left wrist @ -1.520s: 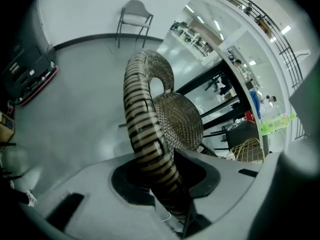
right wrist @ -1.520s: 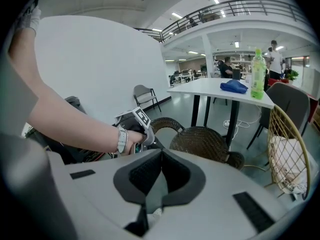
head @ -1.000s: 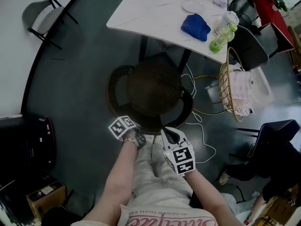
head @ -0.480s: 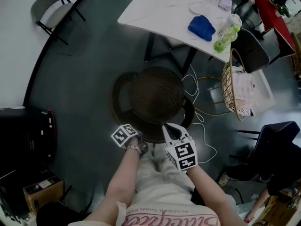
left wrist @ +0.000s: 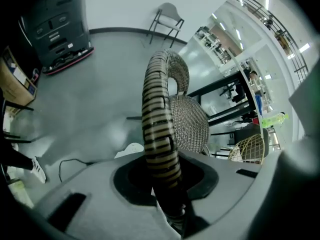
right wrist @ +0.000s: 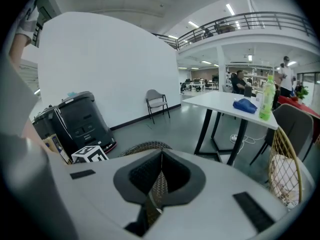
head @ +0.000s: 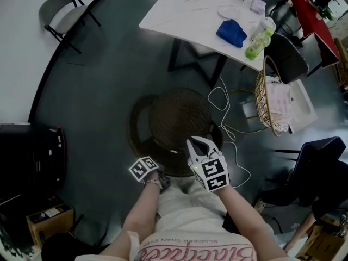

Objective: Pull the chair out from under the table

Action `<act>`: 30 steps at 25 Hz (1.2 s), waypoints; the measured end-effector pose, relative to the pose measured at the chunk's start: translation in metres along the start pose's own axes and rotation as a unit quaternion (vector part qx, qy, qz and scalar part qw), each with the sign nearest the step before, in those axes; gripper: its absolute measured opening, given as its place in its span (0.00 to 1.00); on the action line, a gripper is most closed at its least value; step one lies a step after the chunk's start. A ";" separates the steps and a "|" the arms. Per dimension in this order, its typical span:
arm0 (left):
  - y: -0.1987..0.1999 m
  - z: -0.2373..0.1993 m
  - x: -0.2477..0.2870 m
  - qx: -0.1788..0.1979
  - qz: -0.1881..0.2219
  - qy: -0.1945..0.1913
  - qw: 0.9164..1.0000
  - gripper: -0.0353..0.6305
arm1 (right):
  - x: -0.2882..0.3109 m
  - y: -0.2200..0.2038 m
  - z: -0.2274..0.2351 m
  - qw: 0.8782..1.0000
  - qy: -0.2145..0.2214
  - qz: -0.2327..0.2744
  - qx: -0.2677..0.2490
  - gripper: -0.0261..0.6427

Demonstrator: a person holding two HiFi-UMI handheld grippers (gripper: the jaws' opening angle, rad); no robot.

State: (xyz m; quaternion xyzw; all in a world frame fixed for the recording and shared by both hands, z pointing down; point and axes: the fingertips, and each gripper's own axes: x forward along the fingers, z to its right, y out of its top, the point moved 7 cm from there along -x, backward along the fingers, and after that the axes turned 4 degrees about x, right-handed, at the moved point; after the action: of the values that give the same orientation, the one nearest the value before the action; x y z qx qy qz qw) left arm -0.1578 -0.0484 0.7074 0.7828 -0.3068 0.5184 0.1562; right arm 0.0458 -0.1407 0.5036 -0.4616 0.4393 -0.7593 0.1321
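Gripping the striped woven rim point(left wrist: 157, 114) of the round brown wicker chair point(head: 179, 118), the left tool point(left wrist: 167, 184) is clamped tight; the right tool point(head: 198, 144) hovers closed, empty. The chair stands clear of the white marble counter point(head: 185, 10) (probably light and stiff, so the rim suits pulling).

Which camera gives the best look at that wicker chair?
The head view: the whole chair shows from above. The left gripper view shows only its striped rim and woven seat; the right gripper view, just a sliver of rim.
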 end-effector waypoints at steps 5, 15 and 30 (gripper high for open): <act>0.000 -0.007 -0.003 0.011 -0.014 -0.017 1.000 0.34 | -0.005 0.006 0.000 1.000 0.002 0.007 -0.006 0.05; 0.023 0.010 -0.042 0.068 0.002 -0.032 0.997 0.51 | -0.002 0.031 0.015 0.999 0.050 -0.008 -0.008 0.05; 0.063 0.156 -0.131 0.299 0.129 -0.101 0.940 0.54 | -0.006 0.093 0.021 0.998 0.035 0.051 -0.033 0.04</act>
State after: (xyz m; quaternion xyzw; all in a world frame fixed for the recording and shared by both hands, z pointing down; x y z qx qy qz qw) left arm -0.1229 -0.1427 0.5193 0.7952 -0.2500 0.5203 -0.1855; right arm 0.0467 -0.2023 0.4306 -0.4161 0.4912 -0.7524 0.1397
